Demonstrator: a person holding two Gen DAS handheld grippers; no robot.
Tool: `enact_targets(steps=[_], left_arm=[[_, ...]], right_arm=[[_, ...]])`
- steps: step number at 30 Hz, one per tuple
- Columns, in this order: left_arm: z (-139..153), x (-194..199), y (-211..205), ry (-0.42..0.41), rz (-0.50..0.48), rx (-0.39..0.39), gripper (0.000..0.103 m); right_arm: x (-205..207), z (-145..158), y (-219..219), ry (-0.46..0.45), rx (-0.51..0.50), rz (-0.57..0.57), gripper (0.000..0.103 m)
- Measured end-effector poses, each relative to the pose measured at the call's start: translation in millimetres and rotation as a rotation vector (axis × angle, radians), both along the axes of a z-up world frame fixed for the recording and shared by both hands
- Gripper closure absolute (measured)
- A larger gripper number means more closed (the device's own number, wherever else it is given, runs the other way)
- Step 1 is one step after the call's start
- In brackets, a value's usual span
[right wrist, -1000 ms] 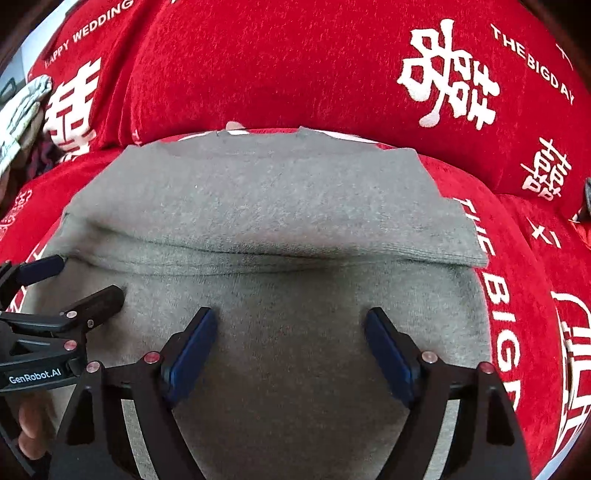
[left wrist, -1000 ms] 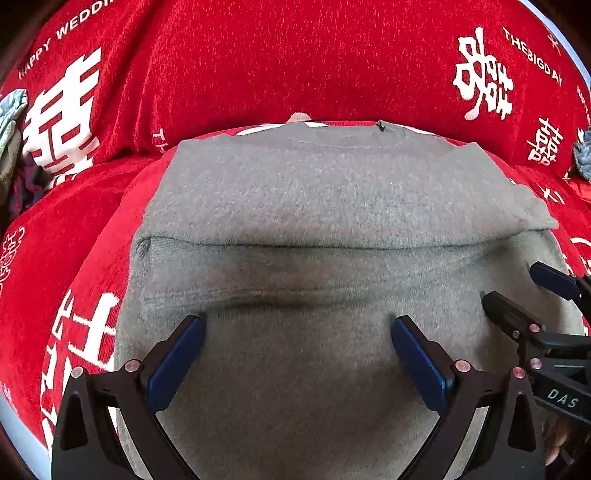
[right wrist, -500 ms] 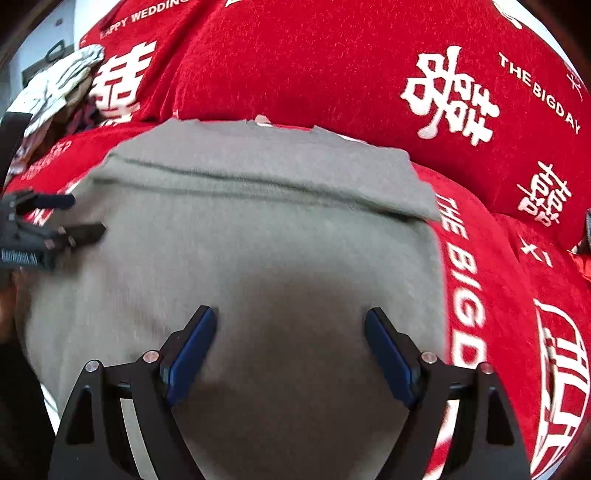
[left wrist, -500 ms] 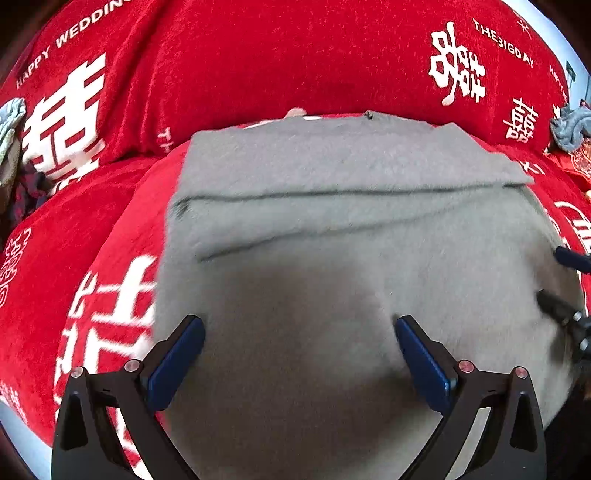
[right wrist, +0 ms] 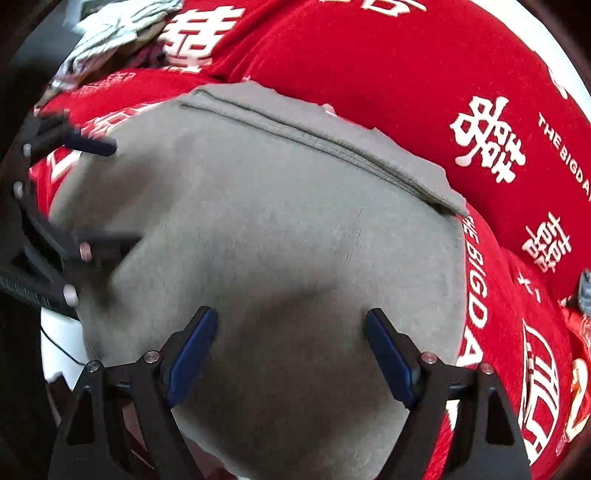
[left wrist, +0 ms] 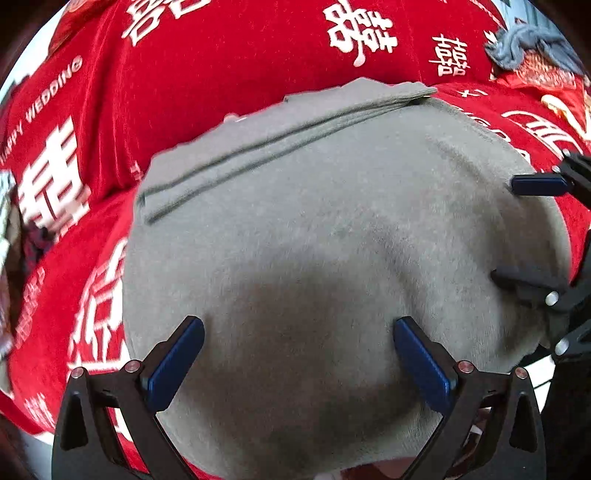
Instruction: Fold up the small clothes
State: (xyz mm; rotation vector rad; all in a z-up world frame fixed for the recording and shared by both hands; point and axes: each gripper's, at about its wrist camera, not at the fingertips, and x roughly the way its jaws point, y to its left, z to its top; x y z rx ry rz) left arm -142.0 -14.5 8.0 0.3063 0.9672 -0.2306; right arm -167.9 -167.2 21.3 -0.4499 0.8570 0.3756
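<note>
A grey fleece garment [left wrist: 314, 221] lies flat on a red cloth, its far part folded over into a layered band [left wrist: 280, 136]. It also fills the right wrist view [right wrist: 266, 229], with the folded band at the far side [right wrist: 332, 147]. My left gripper [left wrist: 299, 332] is open and empty, hovering over the garment's near part. My right gripper [right wrist: 291, 325] is open and empty too, over the near right part. Each gripper shows in the other's view: the right one at the garment's right edge [left wrist: 524, 229], the left one at its left edge [right wrist: 107, 192].
The red cloth with white characters [left wrist: 221, 48] covers the surface and a raised cushion behind [right wrist: 406, 74]. A blue-grey garment [left wrist: 524, 40] lies at the far right. A pale striped garment [right wrist: 110, 29] lies at the far left. A white edge [right wrist: 59, 347] shows near left.
Both grippers have pulled back toward the garment's near edge and apart, the left turning left, the right turning right. The garment has not moved; both stayed open.
</note>
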Motion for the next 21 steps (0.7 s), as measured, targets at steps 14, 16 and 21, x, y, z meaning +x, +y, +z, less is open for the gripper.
enact_targets(steps=[14, 16, 21], left_arm=[[2.9, -24.9, 71.7, 0.116, 0.278, -0.152, 0.0], [-3.2, -28.6, 86.5, 0.161, 0.343, -0.216, 0.0], [-44.0, -35.0, 102.1, 0.359, 0.386, -0.396, 0.0]], right_arm=[[-34.8, 2.6, -76.6, 0.051, 0.023, -0.218, 0.017], [-36.8, -0.2, -91.9, 0.101, 0.09, -0.28, 0.017], [-46.7, -16.0, -105.0, 0.192, 0.212, -0.33, 0.017]])
